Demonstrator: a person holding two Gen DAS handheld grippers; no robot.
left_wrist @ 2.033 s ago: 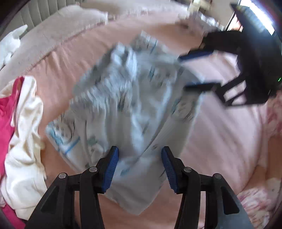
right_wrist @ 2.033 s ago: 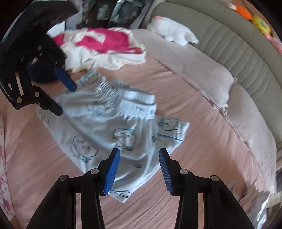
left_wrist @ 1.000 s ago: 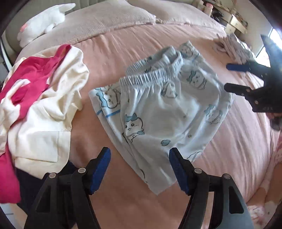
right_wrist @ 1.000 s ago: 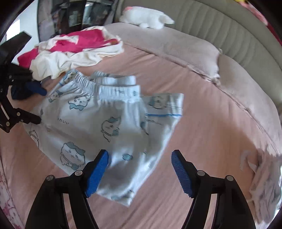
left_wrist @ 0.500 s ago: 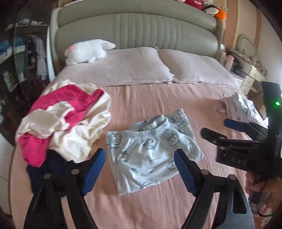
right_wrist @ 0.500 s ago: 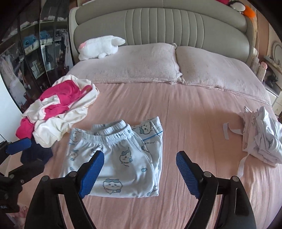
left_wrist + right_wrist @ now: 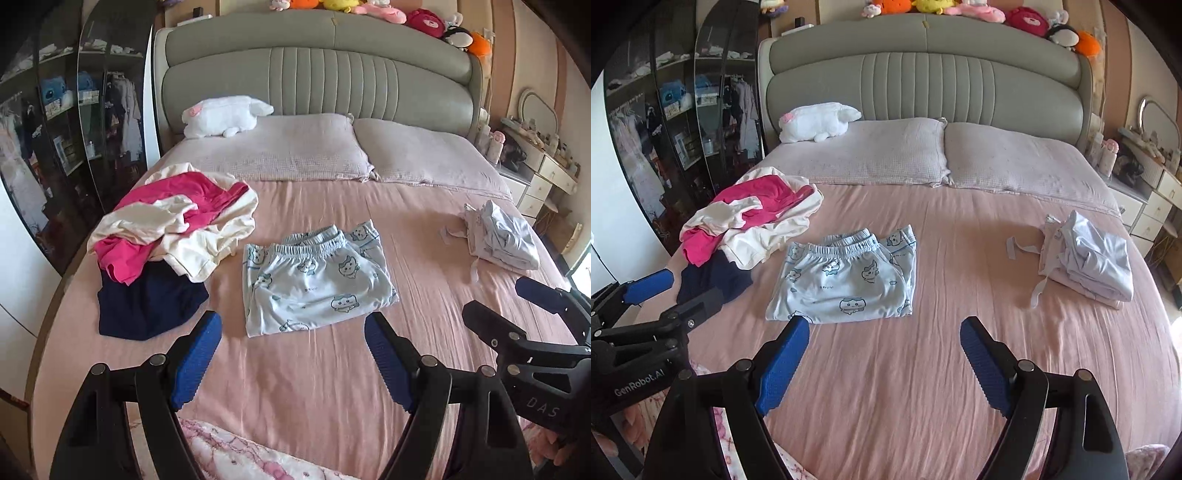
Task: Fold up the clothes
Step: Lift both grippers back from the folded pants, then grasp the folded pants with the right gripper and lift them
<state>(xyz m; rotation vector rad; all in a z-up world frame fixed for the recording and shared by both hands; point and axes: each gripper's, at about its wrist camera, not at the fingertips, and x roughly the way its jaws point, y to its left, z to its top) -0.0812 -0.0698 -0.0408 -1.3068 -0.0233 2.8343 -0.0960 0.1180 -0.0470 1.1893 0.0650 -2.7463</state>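
Shorts (image 7: 314, 280) lie folded on the bed (image 7: 314, 369); both jaws released, empty.
Next, pick one garment from the pile (image 7: 173, 221) left of the shorts, gripping a single edge.

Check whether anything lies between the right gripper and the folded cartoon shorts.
Nothing visible does. The right gripper hangs open over bare pink sheet, with the folded shorts straight ahead; the unfolded pile sits off to the left.

Home bedroom, padded headboard (image 7: 317, 77), pillows (image 7: 295, 147), plush toys (image 7: 960, 9), glass wardrobe (image 7: 683, 110)
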